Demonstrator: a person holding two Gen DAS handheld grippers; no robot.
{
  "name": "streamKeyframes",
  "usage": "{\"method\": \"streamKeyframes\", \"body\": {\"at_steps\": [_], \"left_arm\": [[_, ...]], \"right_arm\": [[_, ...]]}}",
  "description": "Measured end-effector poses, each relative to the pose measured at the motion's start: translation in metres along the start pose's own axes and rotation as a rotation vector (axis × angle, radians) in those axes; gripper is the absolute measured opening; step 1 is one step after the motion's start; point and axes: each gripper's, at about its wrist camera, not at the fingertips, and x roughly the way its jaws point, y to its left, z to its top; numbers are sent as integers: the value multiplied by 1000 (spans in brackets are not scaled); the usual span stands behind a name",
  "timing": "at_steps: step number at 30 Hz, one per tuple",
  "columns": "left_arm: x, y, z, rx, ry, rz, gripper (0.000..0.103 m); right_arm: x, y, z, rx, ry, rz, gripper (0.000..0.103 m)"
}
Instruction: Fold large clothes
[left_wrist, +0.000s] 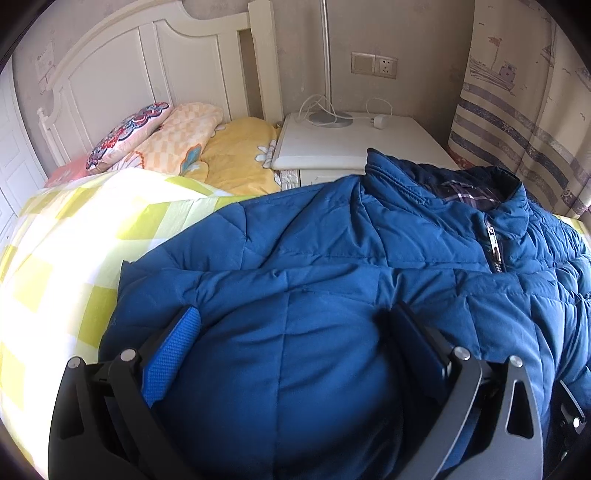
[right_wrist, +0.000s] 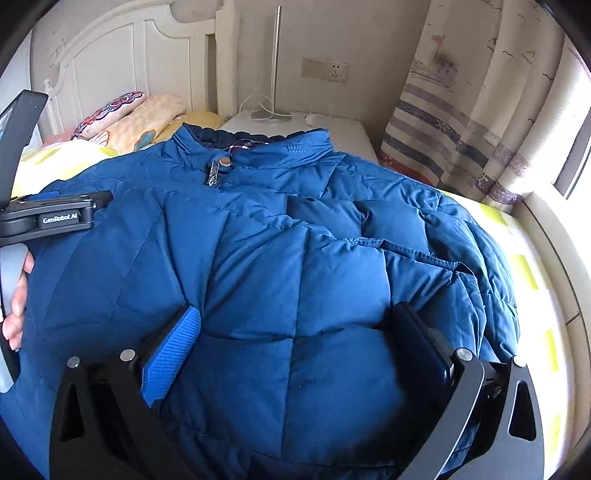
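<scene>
A large blue quilted jacket (left_wrist: 332, 240) lies front-up on the bed, zipped, with its collar toward the nightstand. In the right wrist view the jacket (right_wrist: 295, 240) fills the middle, and its right sleeve is folded in across the chest. My left gripper (left_wrist: 295, 310) stands wide over the jacket's lower left part, with puffy fabric bulging between its fingers but not pinched. My right gripper (right_wrist: 297, 308) is equally wide over the lower right part, with fabric between the pads and no grip. The left gripper (right_wrist: 55, 210) also shows at the left edge, held by a hand (right_wrist: 18, 295).
The bed has a yellow-and-white checked cover (left_wrist: 74, 240). Pillows (left_wrist: 129, 136) lie against a white headboard (left_wrist: 129, 66). A white nightstand (left_wrist: 351, 144) with a lamp base and cables stands behind the collar. A striped curtain (left_wrist: 517, 129) hangs at right, beside a window sill (right_wrist: 554, 240).
</scene>
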Motion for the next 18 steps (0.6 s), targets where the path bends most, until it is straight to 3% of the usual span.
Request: {"method": "streamKeyframes", "body": {"at_steps": [2,4,5,9,10,13,16,18], "left_arm": [[-23,1,-6,-5,-42,6,100],[-62,2,-22,-1,-140,-96,100],[-72,1,-30,18,-153,-116,101],[-63,-7,-79,152,-55,-75,101],[-62,-2,-87,145,-69,-100,101],[-60,11,-87,87,-52,-158,101],[-57,3,-87,122,-42,-109,101],[-56,6,-88,116,-42,-116,101]], "right_arm": [[2,-1,1,5,4,5,99],[2,-2,6,5,5,6,99],[1,-2,5,5,5,7,99],[3,-3,6,4,4,8,99],[3,-3,6,4,4,8,99],[2,-1,8,-1,1,-1,99],[-4,1,6,-13,21,-4,98],[-26,0,4,6,44,-11,98]]}}
